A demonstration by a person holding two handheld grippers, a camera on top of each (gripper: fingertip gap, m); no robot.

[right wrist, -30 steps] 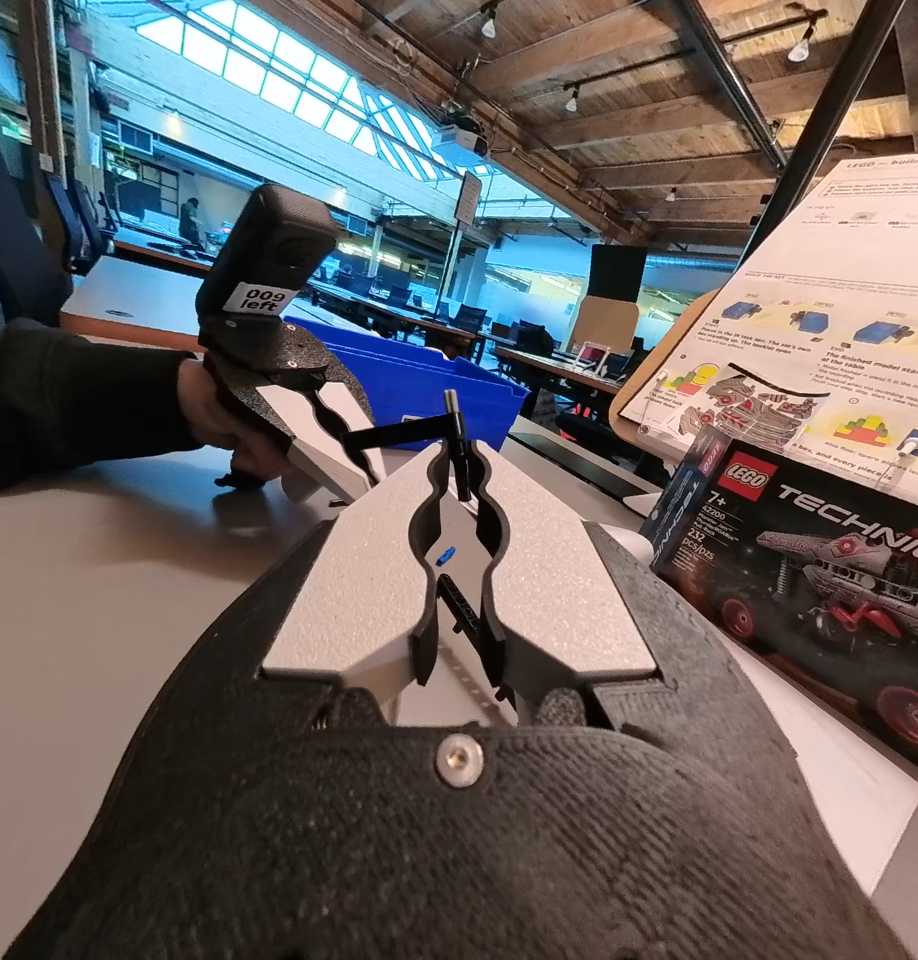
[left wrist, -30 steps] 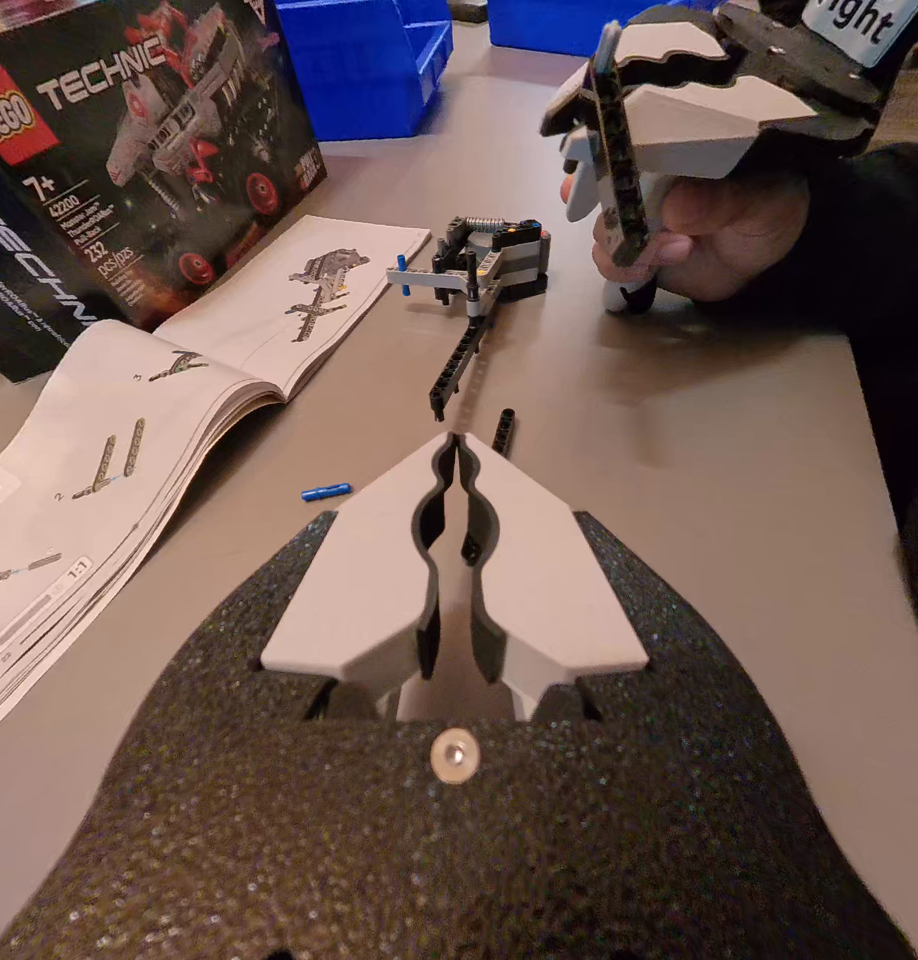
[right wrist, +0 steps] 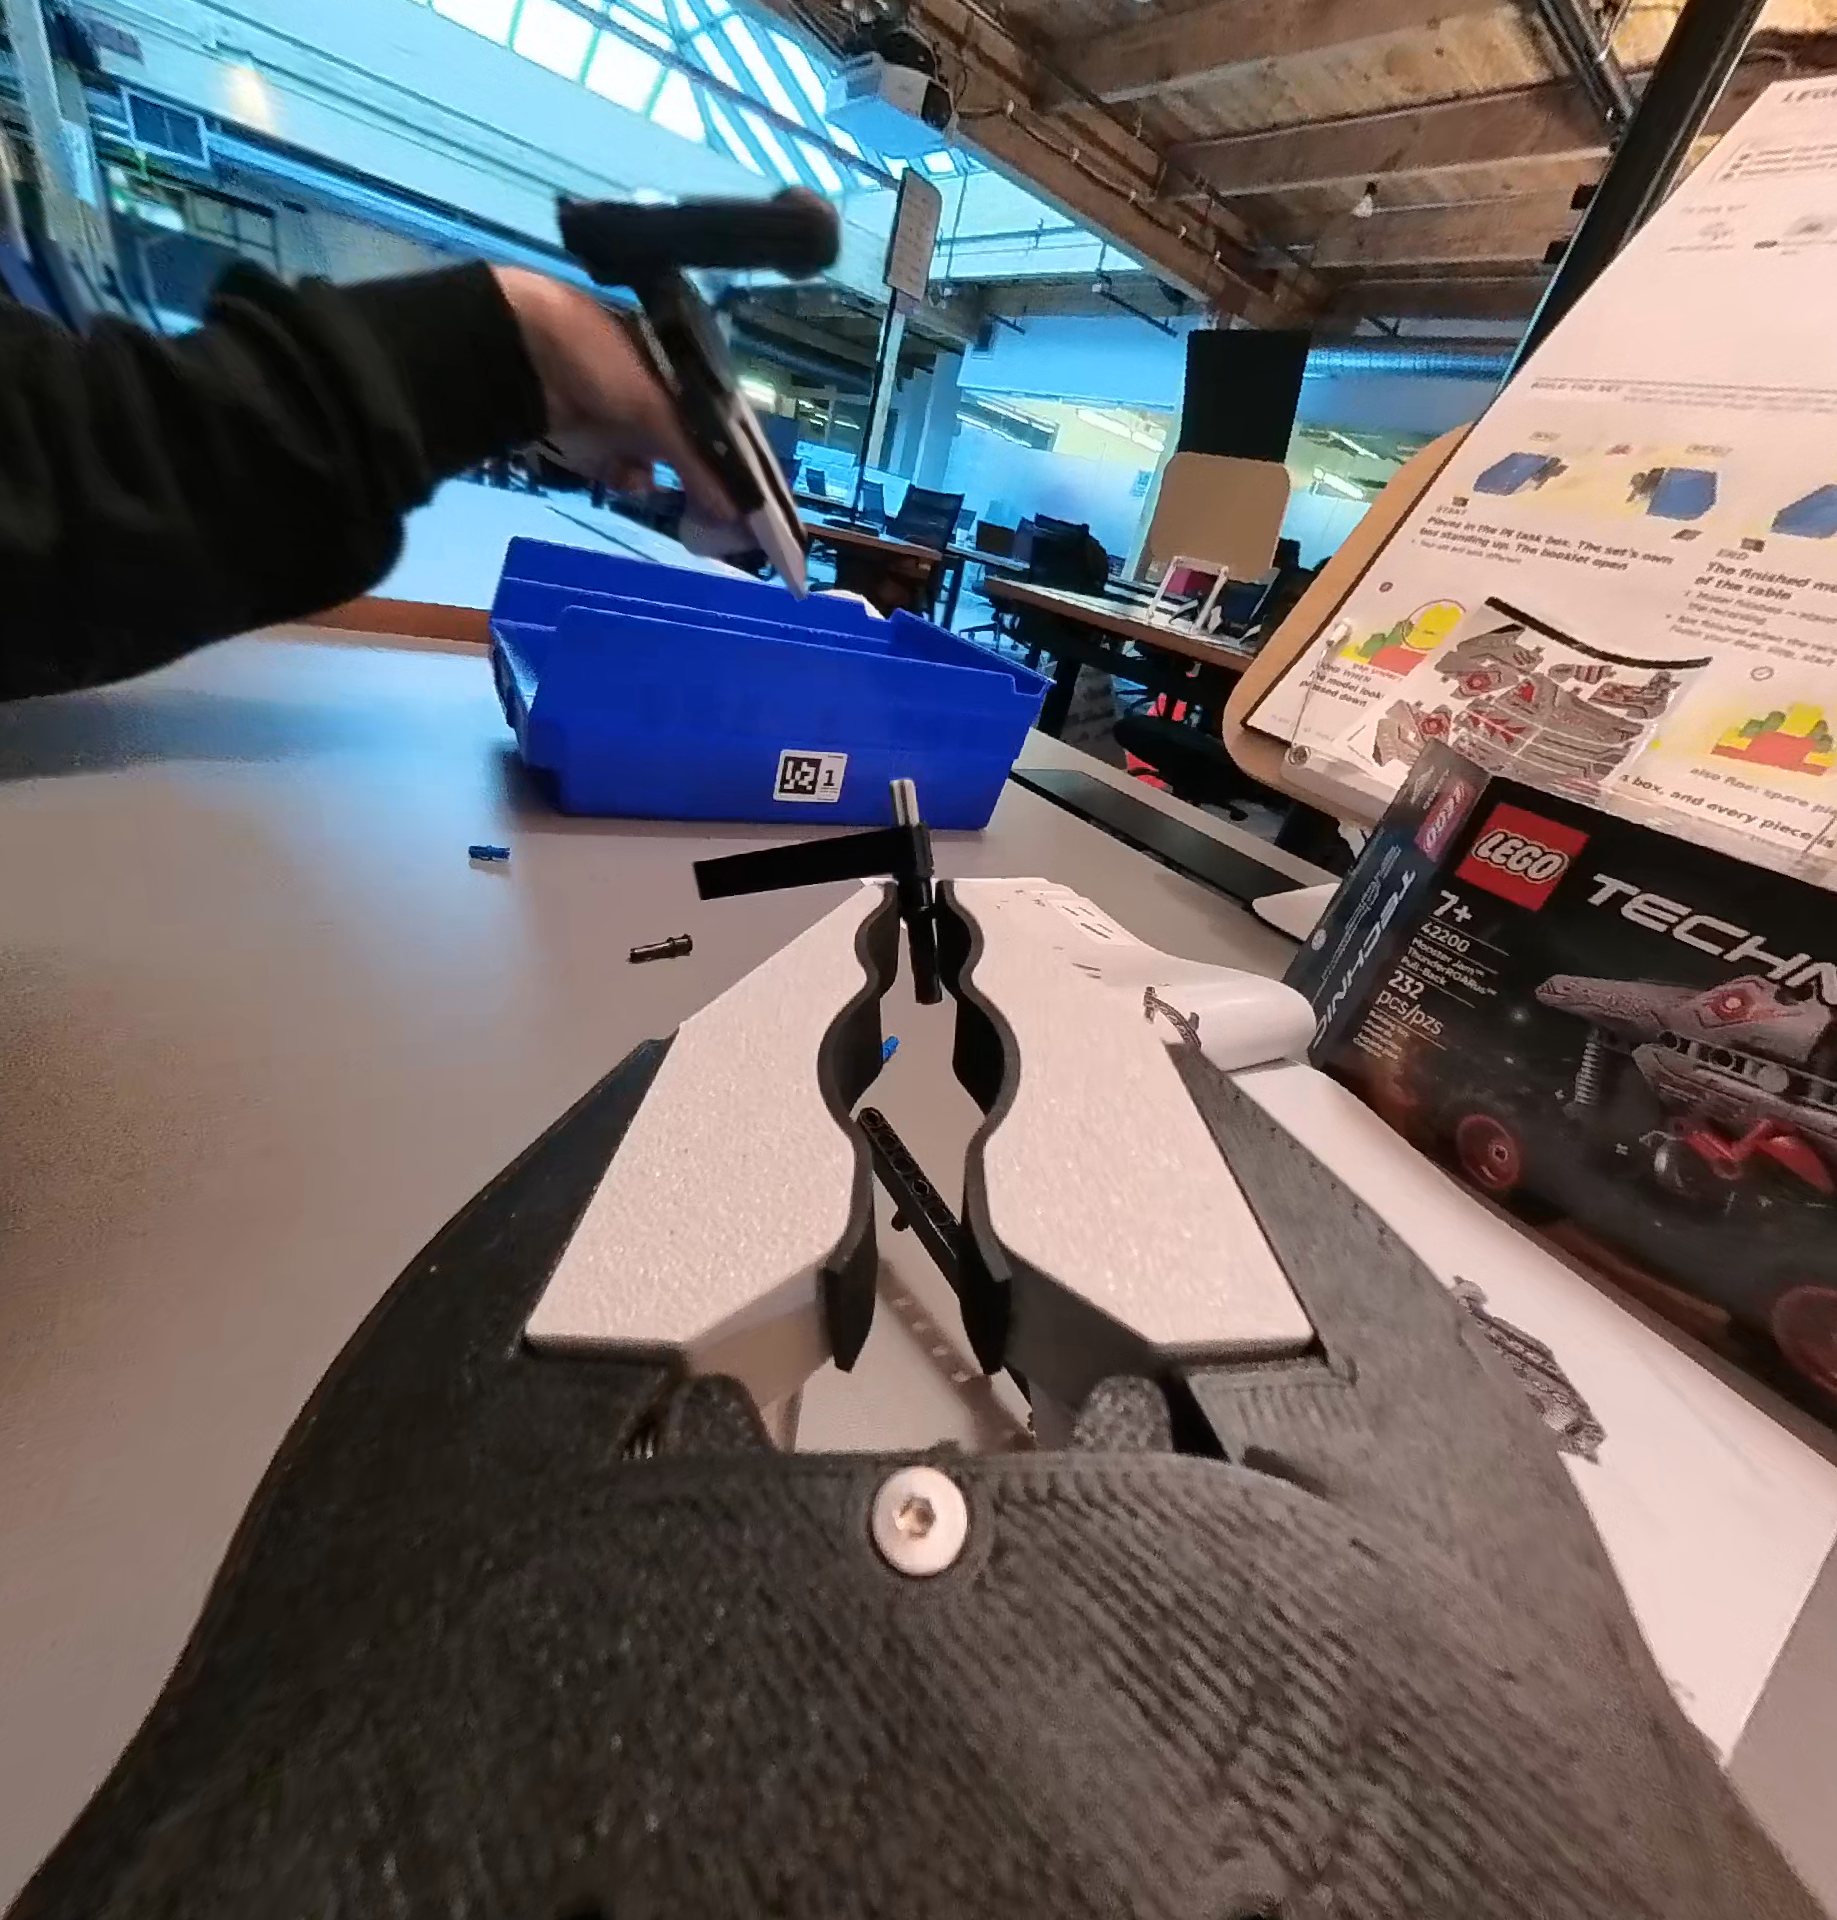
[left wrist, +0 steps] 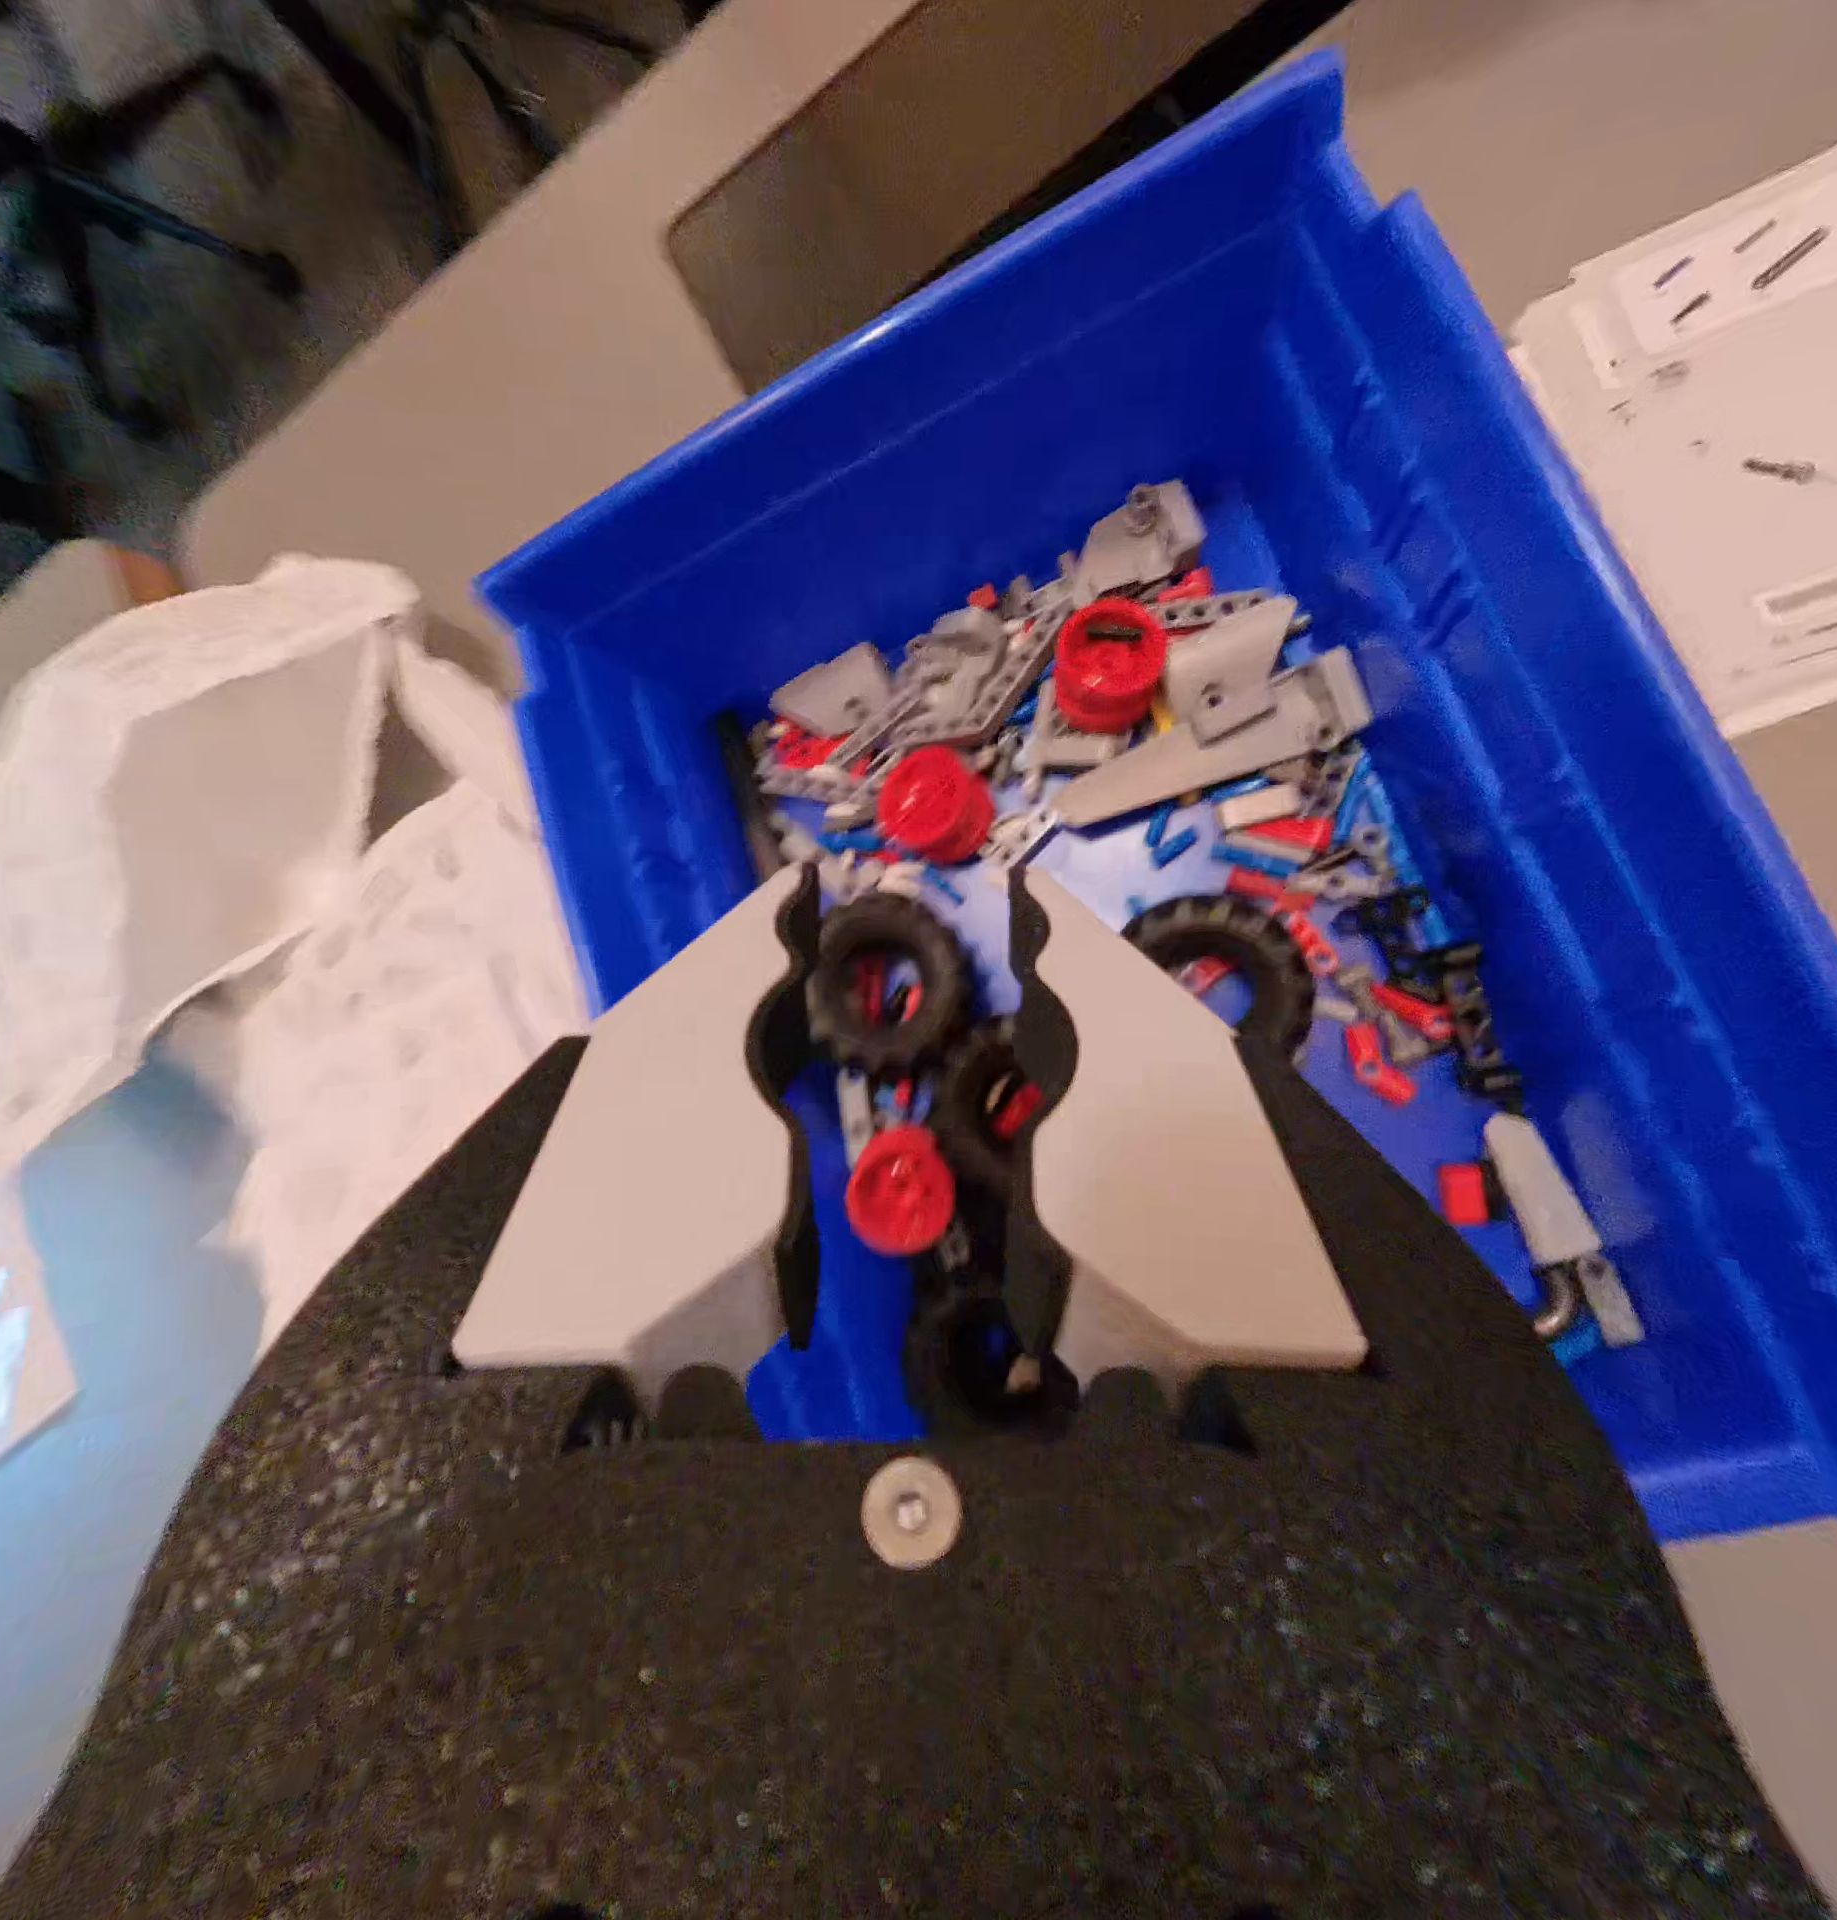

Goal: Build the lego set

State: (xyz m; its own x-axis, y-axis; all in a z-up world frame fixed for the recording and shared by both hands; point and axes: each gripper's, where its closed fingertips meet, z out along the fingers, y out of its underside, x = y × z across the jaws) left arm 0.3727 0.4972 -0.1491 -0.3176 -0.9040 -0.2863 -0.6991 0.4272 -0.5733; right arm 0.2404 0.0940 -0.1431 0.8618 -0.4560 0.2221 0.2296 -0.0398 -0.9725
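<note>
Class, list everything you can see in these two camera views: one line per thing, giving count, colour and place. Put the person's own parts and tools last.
Bin: one, blue, on the table, beneath the left gripper.
Loose pieces: many, grey, red, blue and black, inside the bin.
Red wheel hubs: three, in the bin.
Tyres: at least three, black, in the bin.
Paper bag: one, white, crumpled, beside the bin.
Booklet: one, white, open, beside the bin.
Set box: one, dark, standing beside the right gripper.
Small pins: two, one black and one blue, loose on the table.
Table: one, grey.
Black part: one, clamped in the right gripper.
Left gripper: open, over the bin.
Right gripper: shut on the black part.
Sleeve: black.
</note>
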